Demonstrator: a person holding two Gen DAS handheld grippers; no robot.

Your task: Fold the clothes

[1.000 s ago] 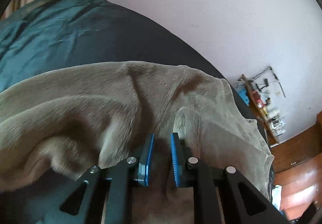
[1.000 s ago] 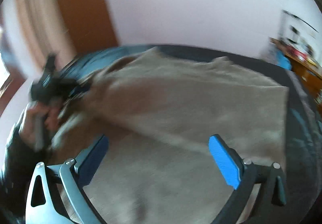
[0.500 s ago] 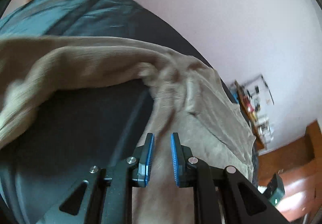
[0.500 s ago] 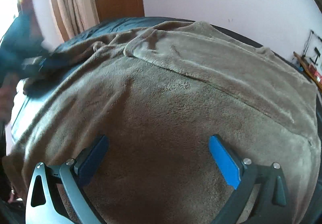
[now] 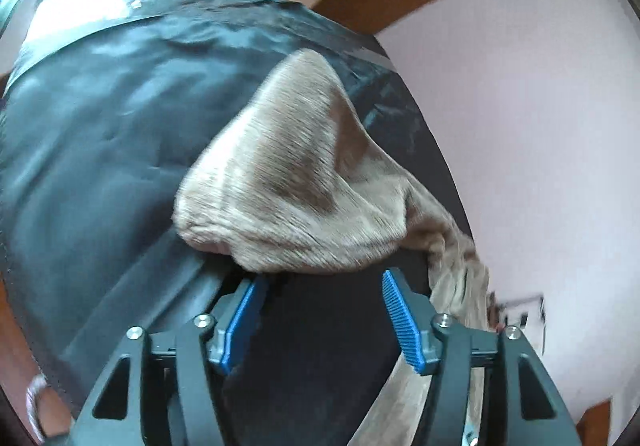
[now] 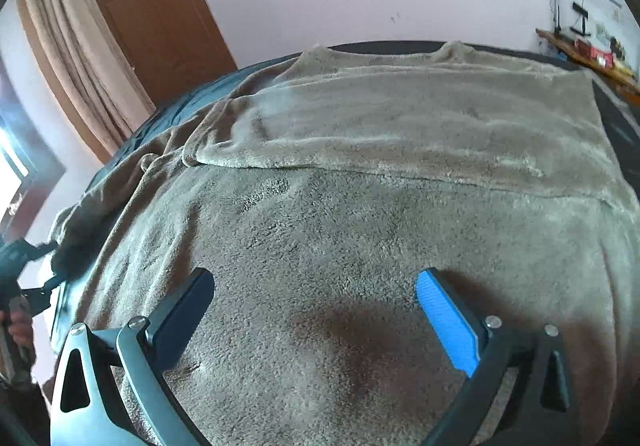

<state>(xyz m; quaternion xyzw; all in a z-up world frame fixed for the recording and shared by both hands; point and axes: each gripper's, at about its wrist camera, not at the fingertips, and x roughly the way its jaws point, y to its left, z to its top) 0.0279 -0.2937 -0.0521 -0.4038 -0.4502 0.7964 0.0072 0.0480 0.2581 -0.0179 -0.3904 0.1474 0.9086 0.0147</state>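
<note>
Right now the left gripper point(image 5: 324, 310), a black two-finger tool with ribbed blue pads, has its jaws opening, and nothing sits between them; only dark bed cover shows in the gap. Just beyond its fingertips lies a rumpled end of the beige fleecy garment point(image 5: 288, 181), bunched into a rounded fold on the dark teal, slightly shiny bedspread point(image 5: 100, 133). From that fold a narrower strip of the same cloth trails off to the right, passing beside the right-hand finger. This view is smeared by motion, so whether the fold's lower edge touches the pads is hard to judge; it looks just clear of them. In the right wrist view the right gripper point(image 6: 316, 306) hovers close over the broad middle of the fleece with its fingers spread wide, holding nothing, and its shadow falls on the pile between them. The garment point(image 6: 360, 205) covers most of the bed there, with a folded-over layer lying flat across its far half. At the left edge of that view the left gripper point(image 6: 24, 270) shows dimly beside the garment's stretched-out end, with a hand point(image 6: 18, 330) on its grip. A brown wooden door point(image 6: 152, 9) and pale curtain point(image 6: 68, 45) stand behind the bed.
</note>
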